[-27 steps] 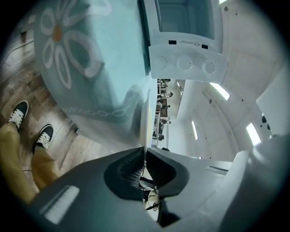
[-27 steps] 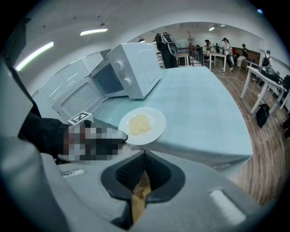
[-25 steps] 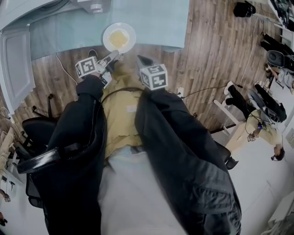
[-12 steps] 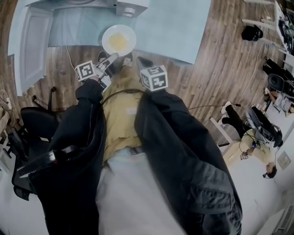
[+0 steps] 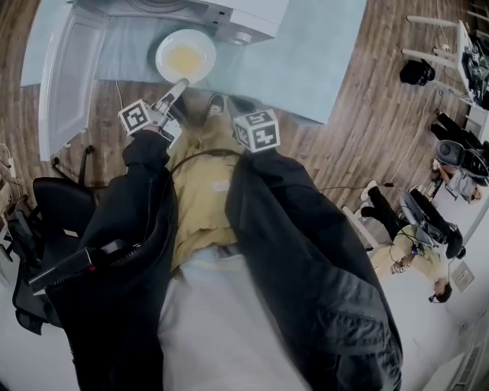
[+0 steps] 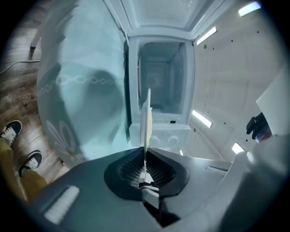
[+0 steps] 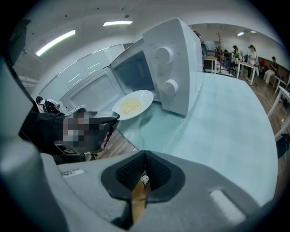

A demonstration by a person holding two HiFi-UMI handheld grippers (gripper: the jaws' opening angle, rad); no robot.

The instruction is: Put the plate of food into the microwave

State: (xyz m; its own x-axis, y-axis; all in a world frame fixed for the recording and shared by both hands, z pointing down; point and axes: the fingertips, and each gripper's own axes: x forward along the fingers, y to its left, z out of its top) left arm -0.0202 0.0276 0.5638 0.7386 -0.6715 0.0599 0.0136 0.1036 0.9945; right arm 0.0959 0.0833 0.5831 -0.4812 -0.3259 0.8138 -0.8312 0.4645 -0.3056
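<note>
We have the plate of food (image 5: 186,56) pinched by its near rim in our left gripper (image 5: 176,86), the jaws narrow and pressing on it. It hangs over the near edge of the table (image 5: 306,53), just before the microwave (image 5: 229,14), whose door (image 5: 65,84) stands wide. Our right gripper (image 7: 144,174) is empty, jaws together, short of that edge. Pickup looks done; sliding the plate inside and letting go remain.

Plate (image 5: 186,56) carried nearer the microwave (image 5: 229,15), seemingly lifted
</note>
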